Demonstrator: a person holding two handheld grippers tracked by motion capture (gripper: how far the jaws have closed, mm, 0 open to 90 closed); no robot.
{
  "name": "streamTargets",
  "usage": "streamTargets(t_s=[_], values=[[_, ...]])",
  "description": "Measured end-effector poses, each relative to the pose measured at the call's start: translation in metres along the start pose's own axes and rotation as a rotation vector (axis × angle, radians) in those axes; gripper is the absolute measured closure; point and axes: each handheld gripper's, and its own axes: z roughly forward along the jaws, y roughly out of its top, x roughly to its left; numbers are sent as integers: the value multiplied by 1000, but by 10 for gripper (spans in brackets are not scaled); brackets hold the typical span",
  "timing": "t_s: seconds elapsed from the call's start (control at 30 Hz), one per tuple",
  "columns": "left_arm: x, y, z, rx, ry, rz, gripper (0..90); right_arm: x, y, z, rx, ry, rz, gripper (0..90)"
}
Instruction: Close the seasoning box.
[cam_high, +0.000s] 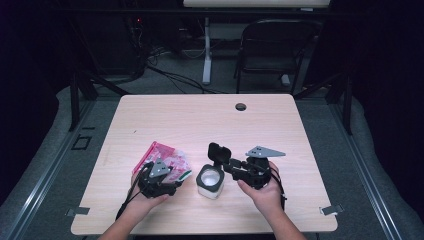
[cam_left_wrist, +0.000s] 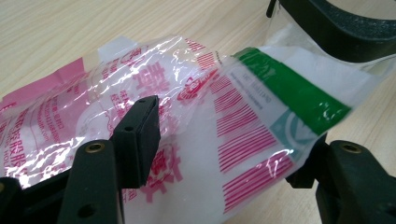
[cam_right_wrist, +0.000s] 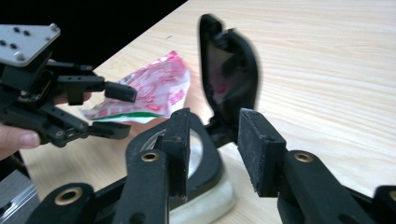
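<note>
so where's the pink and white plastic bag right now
In the high view the crinkly pink and white plastic bag lies on the left side of the wooden table, between the left hand-held gripper's jaws, just left of the white container with the open black lid.

The bag (cam_left_wrist: 196, 116) is showing clear plastic with pink print, pink stripes and a green band beside a white part. The container (cam_high: 210, 183) is looking white in its body, with a black rim and a black lid (cam_high: 219, 153) standing open. Both the left gripper (cam_high: 176, 184) and the right gripper (cam_high: 229, 166) are appearing black, each with a grey plate. The table (cam_high: 200, 120) is showing pale wood grain.
</note>
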Motion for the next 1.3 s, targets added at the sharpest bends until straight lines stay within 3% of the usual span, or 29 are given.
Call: streamTargets(t_s=[0.2,0.53,0.93,1.07,1.3], values=[[-5,1,1,1,-6,14,391,-14,2,-6,-30,-44,45,618],[-14,-6,-7,8,23,31,390,-26,9,10,-33,-11,70,553],[-18,-12,-15,11,15,2,390,-26,13,29,-1,15,46,560],[-18,-13,-17,7,15,0,390,-24,14,30,-1,24,35,604],[-17,-13,-18,5,19,-2,390,-18,14,31,25,5,-24,687]])
